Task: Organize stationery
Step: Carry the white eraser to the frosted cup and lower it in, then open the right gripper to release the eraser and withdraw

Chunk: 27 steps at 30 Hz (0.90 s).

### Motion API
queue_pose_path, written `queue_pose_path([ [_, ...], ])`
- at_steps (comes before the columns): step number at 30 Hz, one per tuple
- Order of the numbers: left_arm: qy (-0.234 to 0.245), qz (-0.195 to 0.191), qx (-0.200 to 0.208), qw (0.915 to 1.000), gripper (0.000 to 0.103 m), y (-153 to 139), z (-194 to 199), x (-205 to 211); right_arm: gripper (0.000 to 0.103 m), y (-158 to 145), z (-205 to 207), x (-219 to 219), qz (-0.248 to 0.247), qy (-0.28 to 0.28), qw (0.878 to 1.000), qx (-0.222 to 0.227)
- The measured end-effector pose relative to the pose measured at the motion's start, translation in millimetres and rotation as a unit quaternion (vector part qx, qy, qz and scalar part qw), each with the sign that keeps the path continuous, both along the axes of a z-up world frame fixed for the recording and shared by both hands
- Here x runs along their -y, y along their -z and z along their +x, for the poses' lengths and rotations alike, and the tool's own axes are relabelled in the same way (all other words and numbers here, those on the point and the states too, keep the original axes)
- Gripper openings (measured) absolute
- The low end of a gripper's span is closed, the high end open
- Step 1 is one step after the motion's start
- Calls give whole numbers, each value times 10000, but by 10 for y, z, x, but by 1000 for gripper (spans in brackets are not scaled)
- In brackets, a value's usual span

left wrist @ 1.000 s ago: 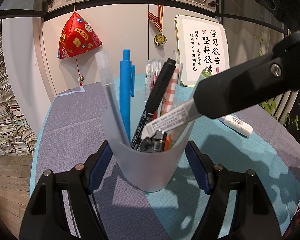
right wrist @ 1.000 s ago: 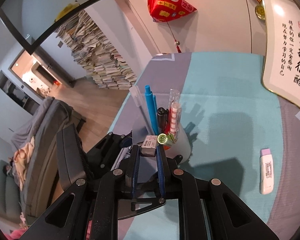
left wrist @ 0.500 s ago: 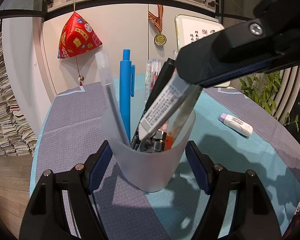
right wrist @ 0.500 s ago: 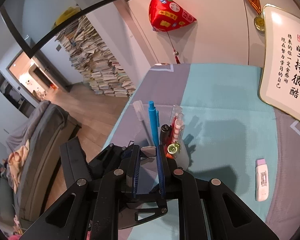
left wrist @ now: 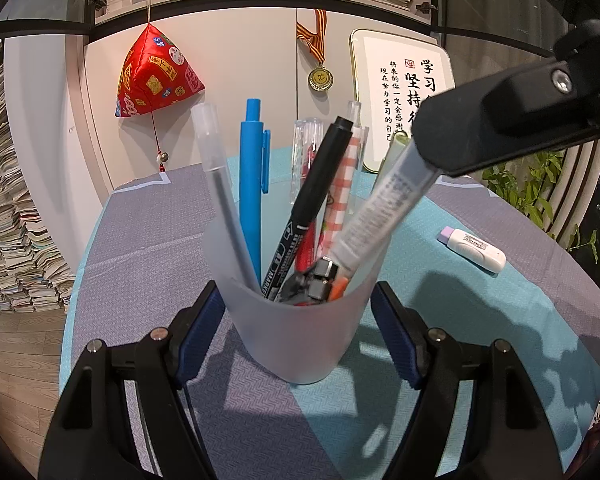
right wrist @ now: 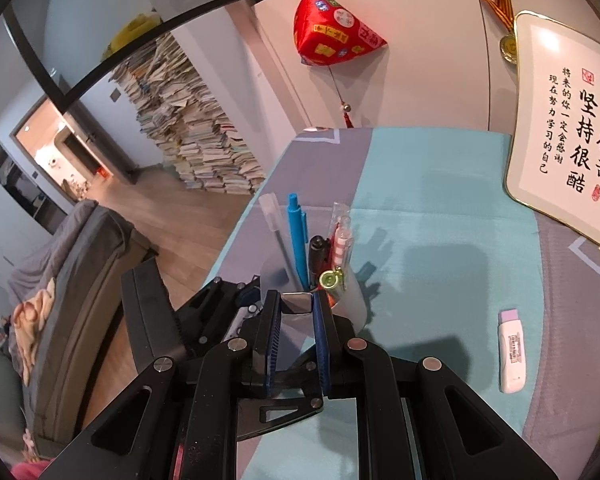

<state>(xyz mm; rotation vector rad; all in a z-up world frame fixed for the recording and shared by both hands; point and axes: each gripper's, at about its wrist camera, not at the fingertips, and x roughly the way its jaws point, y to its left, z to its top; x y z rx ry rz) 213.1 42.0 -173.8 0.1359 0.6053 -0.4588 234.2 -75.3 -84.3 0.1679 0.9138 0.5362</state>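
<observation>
A frosted pen cup stands on the table between the fingers of my left gripper, which is open around it. The cup holds a blue pen, a black marker, a checked pen and others. My right gripper is shut on a white labelled tube, whose lower end is inside the cup. In the right wrist view the tube's silver end sits between the pads, above the cup.
A white correction tape with a purple cap lies on the teal and grey tablecloth to the right. A framed calligraphy board leans at the back. Book stacks stand on the floor left.
My right gripper has shifted with the tube, tilting it more upright in the cup and then lower to the right. The left gripper and cup have not moved.
</observation>
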Motion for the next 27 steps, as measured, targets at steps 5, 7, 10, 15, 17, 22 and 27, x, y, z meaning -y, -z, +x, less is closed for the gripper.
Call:
queue_pose_path([
  [5,-4,7,0,10000,74,0,-6,4,15,73,32,-43,-98,-52,9999,-109],
  [7,-4,3,-3,10000,74,1,-6,-2,15,93,56,-56,-54,-62,9999,-147],
  [10,-4,8,-4,10000,74,-2,-1,8,15,93,58,-33,-20,-57,9999,-128],
  [15,-5,19,-8,10000,74,3,-4,-7,15,55,31,36,145,-50,9998,-105],
  [17,-5,20,-4,10000,74,2,-4,1,16,45,26,46,165,-56,9998,-99],
  [22,-6,24,-13,10000,75,4,-4,-5,16,33,29,-2,85,-31,10000,-23],
  [27,-5,25,-18,10000,75,8,6,16,16,12,5,-38,77,-104,9999,33],
])
